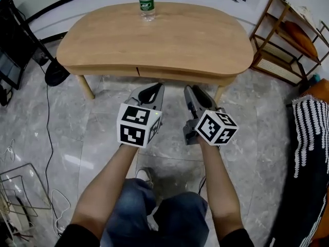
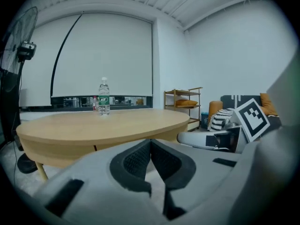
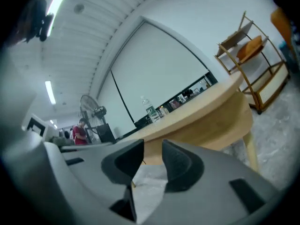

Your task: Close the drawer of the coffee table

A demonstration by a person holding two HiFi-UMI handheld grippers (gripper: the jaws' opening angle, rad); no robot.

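The oval wooden coffee table (image 1: 154, 35) stands ahead of me with a water bottle (image 1: 146, 1) at its far edge. Its drawer front (image 1: 175, 75) lies flush with the apron, with only a thin seam showing. Both grippers hover above the floor in front of the table and touch nothing. My left gripper (image 1: 153, 90) points at the apron, and in the left gripper view (image 2: 150, 142) its pads meet at the tips with nothing held. My right gripper (image 1: 191, 90) is beside it. In the right gripper view (image 3: 153, 146) a narrow empty gap shows between its pads.
A wooden shelf rack (image 1: 288, 40) stands right of the table and a black-and-white cloth (image 1: 311, 133) hangs at the right edge. A fan base (image 1: 55, 75) and cables lie at the left, with a wire rack (image 1: 20, 189) on the floor. A person in red (image 3: 79, 132) stands far off.
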